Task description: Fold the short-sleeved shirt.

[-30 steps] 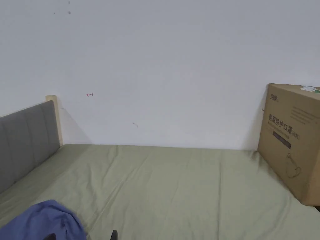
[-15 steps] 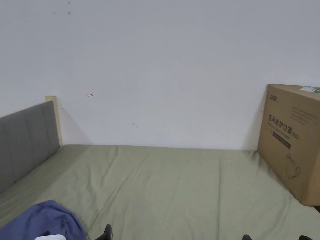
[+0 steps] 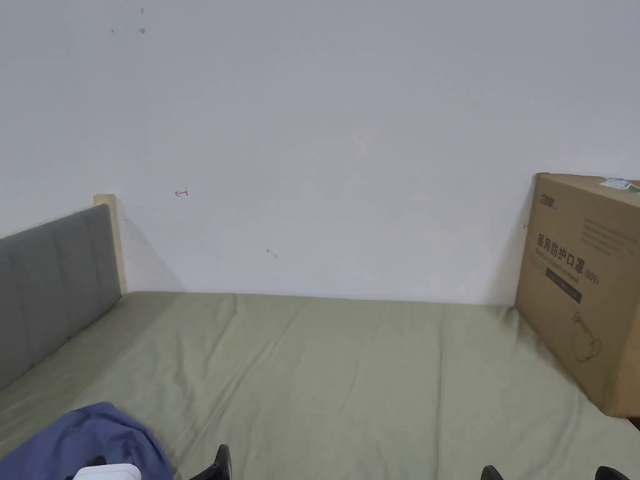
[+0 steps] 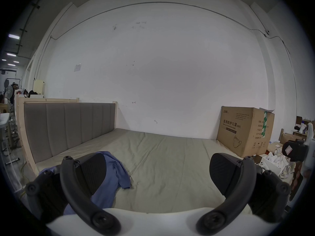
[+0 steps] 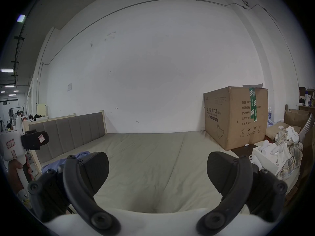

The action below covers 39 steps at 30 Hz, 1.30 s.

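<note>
A crumpled blue short-sleeved shirt (image 3: 75,437) lies on the near left of the green bed sheet (image 3: 350,375). My left gripper (image 3: 156,467) peeks in at the bottom edge, over the shirt's near side, with its jaws wide apart. In the left gripper view the shirt (image 4: 114,173) spreads out behind the left jaw, and the left gripper (image 4: 156,163) is open and holds nothing. My right gripper (image 3: 550,474) hovers open over bare sheet at the bottom right. From its own camera the right gripper (image 5: 158,159) is empty, with the shirt (image 5: 51,165) off to the left.
A large cardboard box (image 3: 587,281) stands on the bed's far right against the white wall. A grey padded headboard (image 3: 50,281) runs along the left side. Beside the bed on the right lies a pile of clothes (image 5: 286,147) and a white box.
The tips of both grippers have risen into the bottom edge of the head view; the right one was out of sight a second ago. The shirt has stayed put.
</note>
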Motion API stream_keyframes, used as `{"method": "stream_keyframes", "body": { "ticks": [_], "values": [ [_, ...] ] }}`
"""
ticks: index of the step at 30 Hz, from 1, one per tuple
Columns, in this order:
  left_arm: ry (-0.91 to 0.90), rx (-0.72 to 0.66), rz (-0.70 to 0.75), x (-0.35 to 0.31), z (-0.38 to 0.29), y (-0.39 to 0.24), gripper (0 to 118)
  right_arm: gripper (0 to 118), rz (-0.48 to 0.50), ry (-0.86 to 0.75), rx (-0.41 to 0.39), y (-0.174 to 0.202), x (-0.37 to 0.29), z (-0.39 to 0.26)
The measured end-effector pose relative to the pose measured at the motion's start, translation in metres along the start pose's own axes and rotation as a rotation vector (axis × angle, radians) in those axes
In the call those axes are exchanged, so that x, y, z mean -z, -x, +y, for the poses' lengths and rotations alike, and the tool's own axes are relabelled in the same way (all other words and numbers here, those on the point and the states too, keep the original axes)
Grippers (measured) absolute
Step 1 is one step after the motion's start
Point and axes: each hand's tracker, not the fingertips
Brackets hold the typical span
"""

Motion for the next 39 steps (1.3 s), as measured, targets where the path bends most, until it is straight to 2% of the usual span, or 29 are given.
{"method": "stream_keyframes", "body": {
  "ticks": [10, 11, 12, 13, 14, 15, 16, 17, 18, 19, 20, 21, 25, 35, 38, 39],
  "values": [
    [-0.009, 0.02, -0.012, -0.003, 0.006, -0.002, 118, 115, -0.006, -0.015, -0.025, 0.003, -0.003, 0.005],
    [-0.011, 0.026, -0.014, -0.004, 0.007, -0.003, 113, 115, -0.008, -0.017, -0.03, 0.003, -0.003, 0.005],
    [-0.02, 0.037, -0.014, -0.007, 0.008, -0.004, 102, 115, -0.01, -0.019, -0.037, 0.003, -0.004, 0.006],
    [-0.04, 0.048, -0.017, -0.01, 0.008, -0.006, 79, 114, -0.01, -0.021, -0.042, 0.004, -0.005, 0.006],
    [-0.066, 0.062, -0.022, -0.013, 0.009, -0.008, 35, 113, 0.004, -0.022, -0.045, 0.004, -0.007, 0.007],
    [-0.075, 0.077, -0.015, -0.015, 0.009, -0.01, 4, 107, 0.024, -0.016, -0.042, 0.004, -0.009, 0.008],
    [-0.083, 0.095, -0.002, -0.015, 0.01, -0.012, 1, 91, 0.03, -0.017, -0.04, 0.005, -0.011, 0.009],
    [-0.096, 0.109, 0.012, -0.015, 0.011, -0.015, 1, 91, 0.042, -0.023, -0.044, 0.007, -0.014, 0.009],
    [-0.102, 0.104, 0.005, -0.016, 0.01, -0.017, 1, 84, 0.05, -0.031, -0.055, 0.009, -0.016, 0.01],
    [-0.097, 0.103, -0.011, -0.015, 0.01, -0.018, 0, 65, 0.037, -0.038, -0.072, 0.013, -0.017, 0.011],
    [-0.08, 0.101, -0.03, -0.012, 0.011, -0.02, 0, 26, 0.018, -0.048, -0.096, 0.017, -0.018, 0.011],
    [-0.075, 0.102, -0.031, -0.011, 0.01, -0.022, 0, 5, 0.003, -0.058, -0.108, 0.018, -0.019, 0.011],
    [-0.072, 0.114, -0.055, -0.013, 0.006, -0.021, 0, 0, 0.018, -0.08, -0.089, 0.017, -0.021, 0.012],
    [-0.081, 0.121, -0.063, -0.014, 0.008, -0.019, 0, 0, 0.006, -0.085, -0.137, 0.019, -0.022, 0.018],
    [-0.088, 0.118, -0.063, -0.017, 0.013, -0.014, 0, 0, 0.018, -0.069, -0.159, 0.025, -0.019, 0.017],
    [-0.081, 0.113, -0.063, -0.018, 0.014, -0.01, 0, 0, 0.061, -0.048, -0.162, 0.029, -0.016, 0.017]
  ]
}}
